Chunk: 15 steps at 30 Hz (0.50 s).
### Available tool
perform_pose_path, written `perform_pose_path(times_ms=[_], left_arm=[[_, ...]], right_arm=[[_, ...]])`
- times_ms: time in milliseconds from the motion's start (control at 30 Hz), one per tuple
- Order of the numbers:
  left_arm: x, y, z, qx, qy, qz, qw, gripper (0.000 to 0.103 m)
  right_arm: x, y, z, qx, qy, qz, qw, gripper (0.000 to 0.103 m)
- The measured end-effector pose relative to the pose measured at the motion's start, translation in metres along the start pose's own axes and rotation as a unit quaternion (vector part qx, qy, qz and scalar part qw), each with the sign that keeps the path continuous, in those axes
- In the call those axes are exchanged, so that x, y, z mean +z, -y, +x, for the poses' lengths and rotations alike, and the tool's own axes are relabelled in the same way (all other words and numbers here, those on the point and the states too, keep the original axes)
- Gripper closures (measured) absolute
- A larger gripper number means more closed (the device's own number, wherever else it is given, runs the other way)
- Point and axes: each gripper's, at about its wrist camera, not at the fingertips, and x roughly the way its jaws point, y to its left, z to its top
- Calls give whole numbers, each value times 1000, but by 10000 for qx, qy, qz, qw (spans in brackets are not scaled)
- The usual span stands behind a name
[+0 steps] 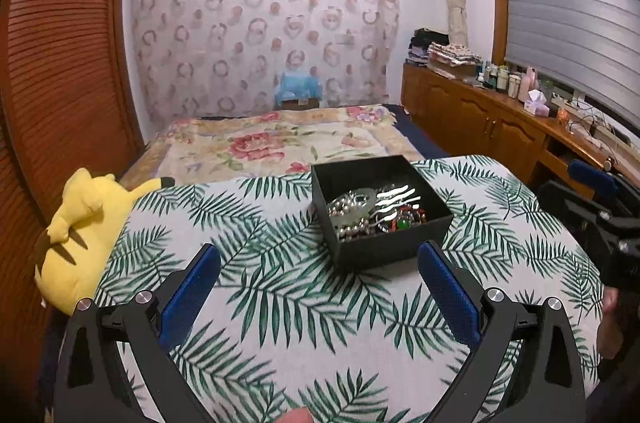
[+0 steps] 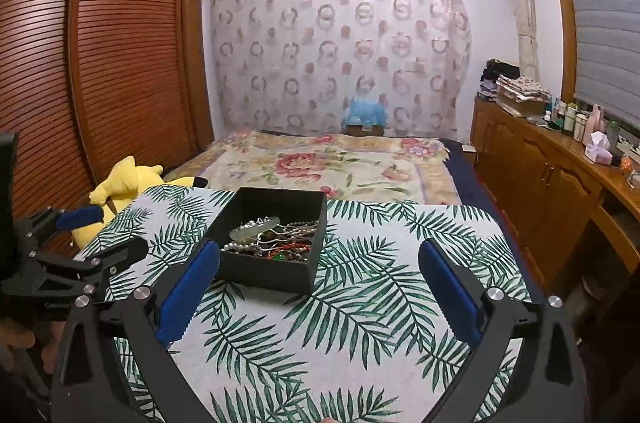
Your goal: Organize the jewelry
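Observation:
A black open box (image 1: pixel 400 243) stands on a table covered with a leaf-print cloth (image 1: pixel 280 303). Inside lies a tangle of jewelry (image 1: pixel 372 211): silver bead strands, a pale green bangle (image 2: pixel 254 229), chains, and red and green beads. My left gripper (image 1: pixel 319 247) is open, just short of the box's near corner, with nothing between its blue pads. My right gripper (image 2: pixel 319 245) is open too, its left pad beside the box's front wall (image 2: pixel 264 275), holding nothing. Each gripper shows at the edge of the other's view: the right one (image 1: pixel 600 207), the left one (image 2: pixel 80 235).
A yellow plush toy (image 1: pixel 80 223) lies off the table's left edge. Beyond the table is a bed with a floral blanket (image 1: pixel 280 143). A slatted wooden wardrobe (image 2: pixel 120 63) stands left. A low wooden cabinet (image 1: pixel 480 115) with bottles runs along the right.

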Motion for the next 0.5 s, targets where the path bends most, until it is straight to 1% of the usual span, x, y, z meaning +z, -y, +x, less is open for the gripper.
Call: perform_pose_path(times_ms=[267,500], left_arm=[[-7,-2,-5,12,20,-17,10000,8],[-5,-1,-7,-48,52,-31,10000,8]], right_arm=[[-5,0,-2,-78,51,27,10000,3],[-7,0,-3,-72,43,35,10000,3]])
